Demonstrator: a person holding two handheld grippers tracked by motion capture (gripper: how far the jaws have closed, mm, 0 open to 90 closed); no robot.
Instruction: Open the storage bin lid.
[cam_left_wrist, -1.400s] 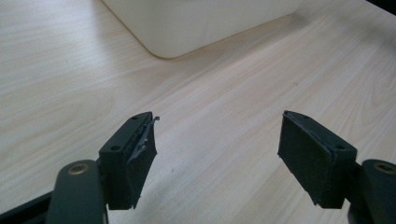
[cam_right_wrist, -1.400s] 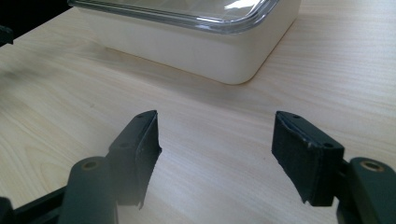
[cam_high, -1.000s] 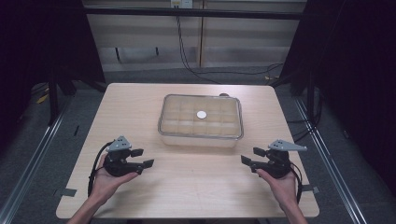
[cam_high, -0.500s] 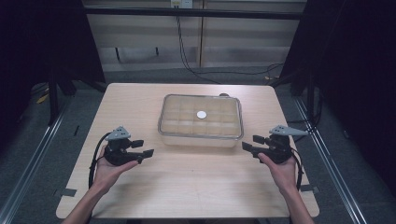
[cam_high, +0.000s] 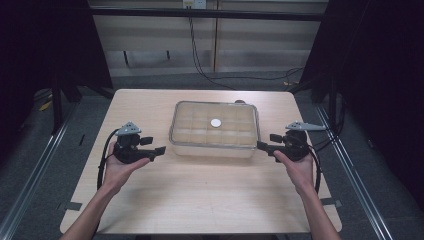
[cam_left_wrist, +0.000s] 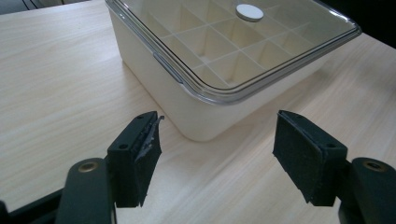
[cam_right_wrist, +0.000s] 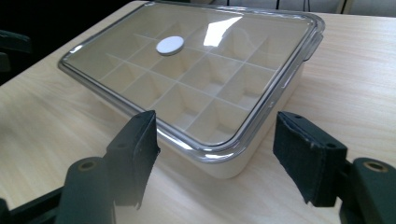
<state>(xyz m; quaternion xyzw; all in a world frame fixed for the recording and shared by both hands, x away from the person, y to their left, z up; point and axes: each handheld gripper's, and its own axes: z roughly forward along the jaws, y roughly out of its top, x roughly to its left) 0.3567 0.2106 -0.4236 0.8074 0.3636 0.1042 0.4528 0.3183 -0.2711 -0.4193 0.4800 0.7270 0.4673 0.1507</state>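
A cream compartment box (cam_high: 215, 131) with a clear lid stands mid-table; a white round disc (cam_high: 215, 122) lies on the lid. My left gripper (cam_high: 161, 146) is open just left of the box, its jaws framing the near-left corner of the box (cam_left_wrist: 201, 116). My right gripper (cam_high: 262, 143) is open just right of the box, and the near-right corner of the box (cam_right_wrist: 219, 158) lies between its jaws. Nothing is held in either gripper (cam_left_wrist: 217, 154) (cam_right_wrist: 215, 156). The disc (cam_left_wrist: 250, 12) (cam_right_wrist: 170, 45) and the empty compartments show through the lid.
The wooden table (cam_high: 200, 200) has bare surface in front of the box. Cables (cam_high: 200, 55) run across the floor behind the table. Metal rails (cam_high: 350, 170) flank both sides.
Both grippers have moved forward and inward from the front of the table to the box's two near corners. Their jaws stay open.
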